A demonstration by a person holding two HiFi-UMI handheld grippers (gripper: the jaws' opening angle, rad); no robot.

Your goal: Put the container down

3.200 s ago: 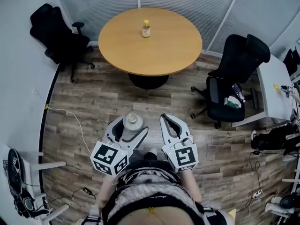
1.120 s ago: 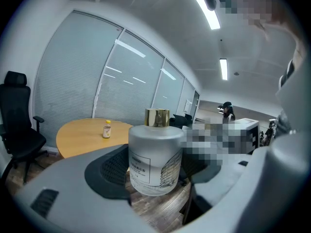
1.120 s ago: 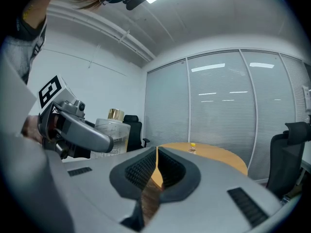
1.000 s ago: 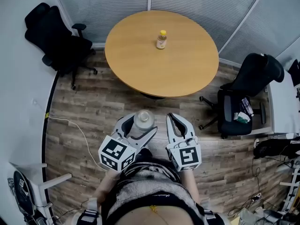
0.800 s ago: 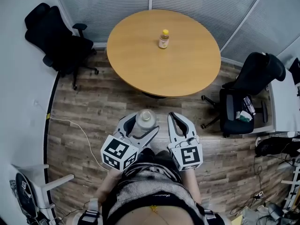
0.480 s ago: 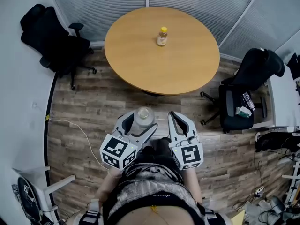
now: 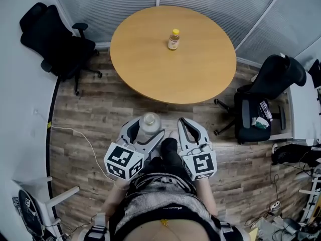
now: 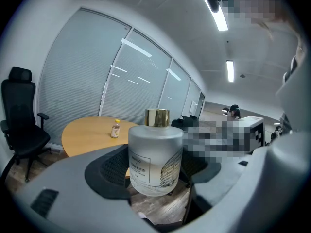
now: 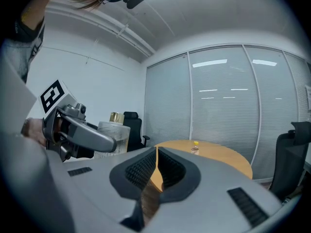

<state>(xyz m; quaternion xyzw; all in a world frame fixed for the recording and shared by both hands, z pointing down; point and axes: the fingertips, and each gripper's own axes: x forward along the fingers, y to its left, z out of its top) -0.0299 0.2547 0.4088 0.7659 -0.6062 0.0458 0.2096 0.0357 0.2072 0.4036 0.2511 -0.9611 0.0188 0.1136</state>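
While aloft, container (image 7: 148, 126) short of table edge (image 7: 170, 100).

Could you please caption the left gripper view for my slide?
Left gripper holds a frosted gold-capped bottle, round table beyond.

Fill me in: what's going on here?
A person stands on the wood floor short of the round table, a handheld gripper in each hand. The left gripper is clamped on a frosted container with a gold cap, held upright in the air, not yet put down. The right gripper is shut with nothing in it. A small yellow-capped bottle stands on the table.
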